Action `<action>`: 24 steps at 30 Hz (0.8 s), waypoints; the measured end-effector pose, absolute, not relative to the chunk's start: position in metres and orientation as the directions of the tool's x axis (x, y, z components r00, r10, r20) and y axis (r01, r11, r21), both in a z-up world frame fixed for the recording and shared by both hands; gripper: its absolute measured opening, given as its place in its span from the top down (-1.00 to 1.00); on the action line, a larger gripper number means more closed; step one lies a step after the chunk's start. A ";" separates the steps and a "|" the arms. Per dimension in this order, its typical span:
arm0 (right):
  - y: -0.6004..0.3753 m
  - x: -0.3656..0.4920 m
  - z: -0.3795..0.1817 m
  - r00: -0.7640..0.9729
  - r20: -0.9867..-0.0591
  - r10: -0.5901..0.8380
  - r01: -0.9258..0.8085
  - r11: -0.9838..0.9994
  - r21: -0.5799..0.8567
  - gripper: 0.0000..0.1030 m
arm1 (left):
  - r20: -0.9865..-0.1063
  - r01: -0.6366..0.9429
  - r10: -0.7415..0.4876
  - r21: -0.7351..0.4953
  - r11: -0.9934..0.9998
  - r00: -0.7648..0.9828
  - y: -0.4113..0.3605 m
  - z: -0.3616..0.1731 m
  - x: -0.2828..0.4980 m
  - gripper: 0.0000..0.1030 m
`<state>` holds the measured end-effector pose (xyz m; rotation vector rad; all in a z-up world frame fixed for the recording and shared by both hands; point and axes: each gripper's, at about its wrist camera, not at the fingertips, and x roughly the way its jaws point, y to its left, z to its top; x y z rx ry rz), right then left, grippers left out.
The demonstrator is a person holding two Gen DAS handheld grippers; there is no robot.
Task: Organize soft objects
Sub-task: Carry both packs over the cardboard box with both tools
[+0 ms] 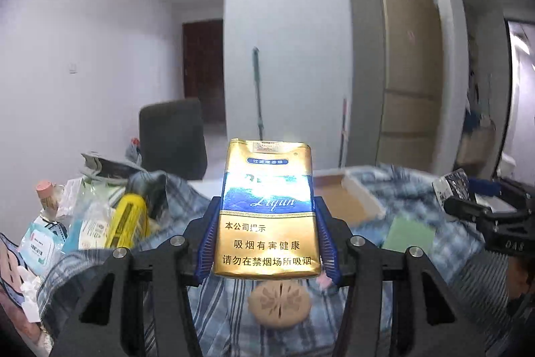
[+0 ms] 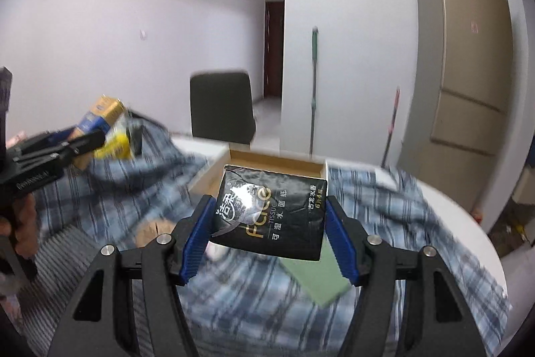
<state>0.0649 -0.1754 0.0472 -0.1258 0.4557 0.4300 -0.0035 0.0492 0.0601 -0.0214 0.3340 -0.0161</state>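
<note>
The left tool clamps a cigarette pack and the right tool a tissue pack, both lifted for sorting into the box.

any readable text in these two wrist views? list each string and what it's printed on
"Liqun", "本公司提示", "吸烟有害健康", "请勿在禁烟场所吸烟": gold cigarette pack in the left gripper.
"过滤嘴香烟": blue strip near that pack's top.
"洁柔", "Face", "TISSUE", "可湿水面纸", "古龙水香": black tissue pack in the right gripper.
Too blurred to read: wipes packets, yellow pack, lettering on the gripper bodies.
</note>
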 end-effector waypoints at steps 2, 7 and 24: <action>-0.172 0.066 0.056 0.842 -0.390 0.373 -0.420 0.907 -0.040 -0.24 | -0.283 0.011 -0.013 -0.010 1.000 0.959 0.046 0.065 0.000 -0.05; -0.166 0.078 0.071 0.879 -0.294 0.375 -0.407 0.912 -0.054 -0.24 | -0.180 0.022 -0.016 0.033 0.999 0.983 0.031 0.073 0.013 -0.05; -0.141 0.175 0.086 0.926 -0.195 0.323 -0.333 0.943 -0.017 -0.24 | -0.005 0.066 -0.066 -0.028 0.997 0.998 0.005 0.090 0.110 -0.05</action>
